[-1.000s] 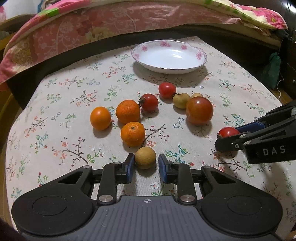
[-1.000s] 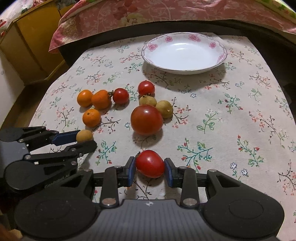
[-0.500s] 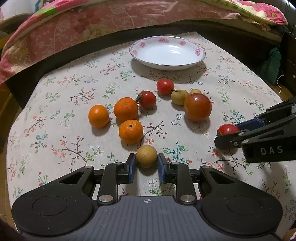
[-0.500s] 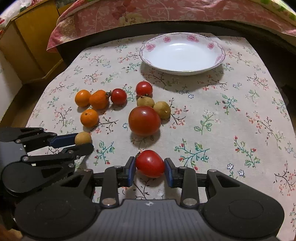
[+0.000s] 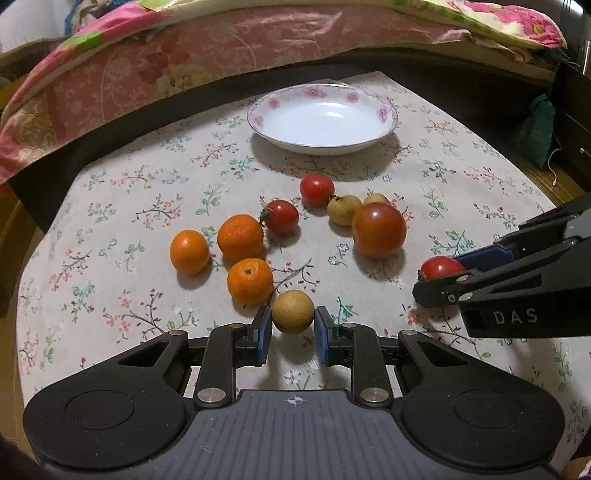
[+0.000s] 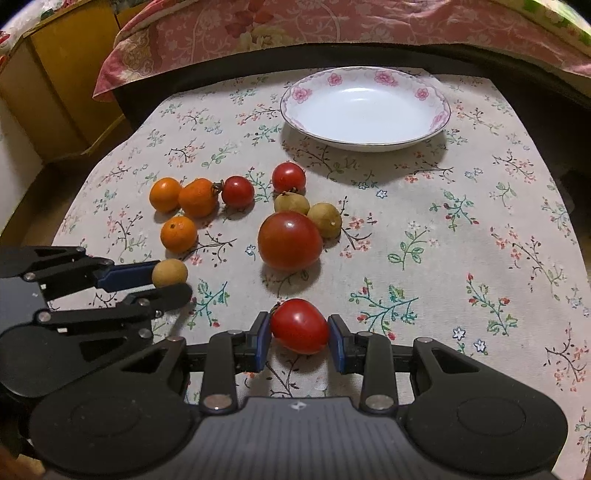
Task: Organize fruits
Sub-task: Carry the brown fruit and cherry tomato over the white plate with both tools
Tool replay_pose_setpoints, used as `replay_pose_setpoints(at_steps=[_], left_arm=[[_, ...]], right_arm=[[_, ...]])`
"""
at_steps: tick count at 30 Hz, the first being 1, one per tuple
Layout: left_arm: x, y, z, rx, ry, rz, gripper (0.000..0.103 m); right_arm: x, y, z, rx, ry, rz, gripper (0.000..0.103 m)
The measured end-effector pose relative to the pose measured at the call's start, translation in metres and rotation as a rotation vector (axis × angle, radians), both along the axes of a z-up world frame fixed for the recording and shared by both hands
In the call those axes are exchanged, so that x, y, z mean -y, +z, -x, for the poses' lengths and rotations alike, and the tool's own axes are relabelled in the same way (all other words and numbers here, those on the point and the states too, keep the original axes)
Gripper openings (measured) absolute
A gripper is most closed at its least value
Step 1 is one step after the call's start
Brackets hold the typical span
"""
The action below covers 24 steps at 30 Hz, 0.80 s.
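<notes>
Floral tablecloth; pink quilt behind.

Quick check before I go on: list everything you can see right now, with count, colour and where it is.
plate: one, white with pink flowers on the rim, far end of table, nothing in it.
oranges: three, orange, clustered left of middle.
small tomatoes: two loose, red, between oranges and plate.
large tomato: one, red, middle.
tan fruits: two loose, yellow-brown, touching the large tomato.
tablecloth: one, pale floral, covers table.
bedding: pink floral, behind table.
left gripper: shut on a tan round fruit.
right gripper: shut on a red tomato.
</notes>
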<state>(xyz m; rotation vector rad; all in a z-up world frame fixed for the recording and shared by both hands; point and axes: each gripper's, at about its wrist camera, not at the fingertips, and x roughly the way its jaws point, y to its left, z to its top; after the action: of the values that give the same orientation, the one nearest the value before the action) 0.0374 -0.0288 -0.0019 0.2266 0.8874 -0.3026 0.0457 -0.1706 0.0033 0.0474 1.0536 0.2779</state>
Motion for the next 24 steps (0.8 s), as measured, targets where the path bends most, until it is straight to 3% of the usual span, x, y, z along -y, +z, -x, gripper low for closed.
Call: replay_pose_setpoints(at_steps=[24], left_arm=[[0.018, 0.025, -0.032, 0.082, -0.039, -0.007, 0.032]], right_arm=[[0.008, 0.026, -0.021, 0.086, -0.025, -0.021, 0.033]])
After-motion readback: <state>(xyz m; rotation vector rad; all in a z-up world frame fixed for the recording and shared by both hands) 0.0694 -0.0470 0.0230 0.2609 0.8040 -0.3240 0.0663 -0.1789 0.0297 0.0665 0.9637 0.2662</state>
